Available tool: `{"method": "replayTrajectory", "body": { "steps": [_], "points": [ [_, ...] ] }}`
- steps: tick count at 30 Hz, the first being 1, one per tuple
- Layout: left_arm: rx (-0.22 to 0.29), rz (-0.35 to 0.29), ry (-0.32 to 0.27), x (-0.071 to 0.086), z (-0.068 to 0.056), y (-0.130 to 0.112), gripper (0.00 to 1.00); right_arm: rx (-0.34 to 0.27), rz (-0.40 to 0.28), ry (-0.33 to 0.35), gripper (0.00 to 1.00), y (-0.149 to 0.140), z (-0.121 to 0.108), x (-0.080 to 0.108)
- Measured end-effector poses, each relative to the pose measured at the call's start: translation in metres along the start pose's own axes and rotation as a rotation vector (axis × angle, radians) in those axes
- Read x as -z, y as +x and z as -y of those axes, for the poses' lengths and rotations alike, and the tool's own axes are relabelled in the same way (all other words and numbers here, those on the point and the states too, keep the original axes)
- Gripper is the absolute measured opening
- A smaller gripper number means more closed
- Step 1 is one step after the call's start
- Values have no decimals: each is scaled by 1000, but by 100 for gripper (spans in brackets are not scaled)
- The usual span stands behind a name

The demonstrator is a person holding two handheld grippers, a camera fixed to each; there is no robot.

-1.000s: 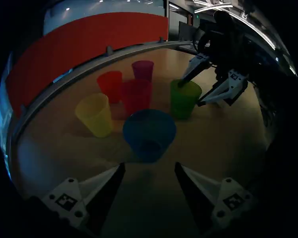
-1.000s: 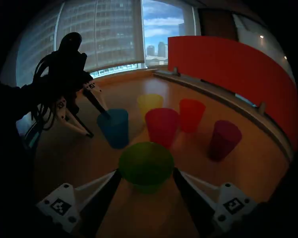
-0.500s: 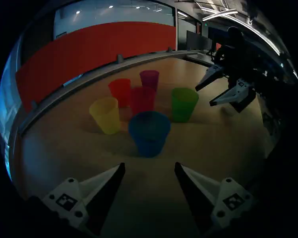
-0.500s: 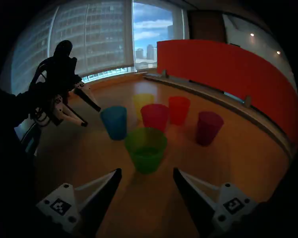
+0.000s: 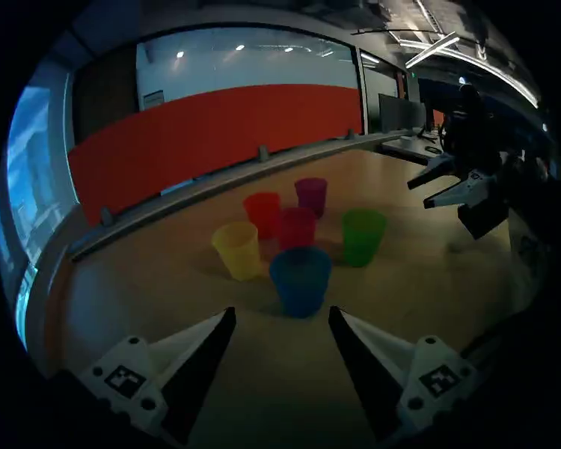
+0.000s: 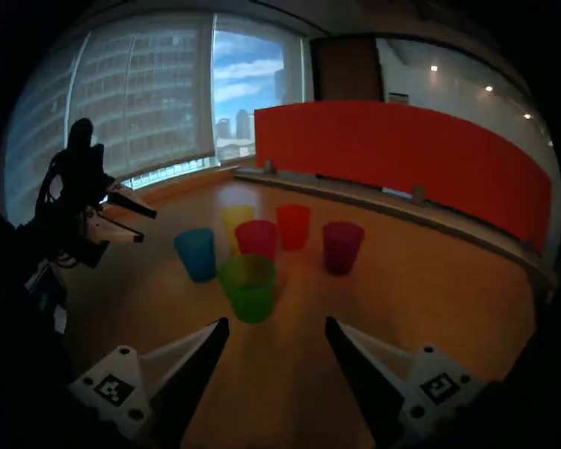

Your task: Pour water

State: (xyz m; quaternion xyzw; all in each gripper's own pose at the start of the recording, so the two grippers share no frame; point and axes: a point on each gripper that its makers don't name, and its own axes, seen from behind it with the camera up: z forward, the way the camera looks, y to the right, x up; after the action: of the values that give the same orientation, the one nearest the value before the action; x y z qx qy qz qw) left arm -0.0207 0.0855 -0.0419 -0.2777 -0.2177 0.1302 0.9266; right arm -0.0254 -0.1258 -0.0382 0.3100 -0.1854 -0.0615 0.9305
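Your left gripper (image 5: pixel 280 310) sits at the bottom of the frame, fingers spread wide with nothing between them. Just beyond the tips, at centre, the blue cup (image 5: pixel 301 280) stands upright on the wooden table (image 5: pixel 131 299). Behind it cluster the yellow cup (image 5: pixel 238 251) to the left, the red cup (image 5: pixel 297 228), the orange cup (image 5: pixel 262 215) and the purple cup (image 5: pixel 310 196) farthest back. The green cup (image 5: pixel 363 236) stands right of centre. At the right edge your right gripper (image 5: pixel 417 194) (dim, fingers apart) hangs well apart from the cups. A red panel (image 5: pixel 206 142) spans the upper middle.
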Motion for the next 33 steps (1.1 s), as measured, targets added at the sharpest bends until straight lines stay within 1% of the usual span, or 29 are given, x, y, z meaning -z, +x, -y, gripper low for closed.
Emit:
{"method": "replayTrajectory", "body": {
  "steps": [3,8,16,20,24,28,33],
  "points": [
    [8,-53,52,8,7,10,93,-11,-38,-48,100,10,-7,10],
    [43,-133,142,23,24,20,92,-19,-104,-142,100,23,-23,24],
    [157,-275,278,52,49,33,93,-91,-208,-311,100,34,-45,46],
    [191,-326,337,66,58,36,93,-107,-256,-405,100,38,-56,58],
    [215,-368,382,73,64,40,93,-119,-298,-496,100,41,-70,71],
    [234,-403,415,76,68,46,93,-136,-347,-577,100,47,-83,84],
    [253,-450,482,81,78,53,93,-134,-402,-639,100,60,-90,97]
  ]
}}
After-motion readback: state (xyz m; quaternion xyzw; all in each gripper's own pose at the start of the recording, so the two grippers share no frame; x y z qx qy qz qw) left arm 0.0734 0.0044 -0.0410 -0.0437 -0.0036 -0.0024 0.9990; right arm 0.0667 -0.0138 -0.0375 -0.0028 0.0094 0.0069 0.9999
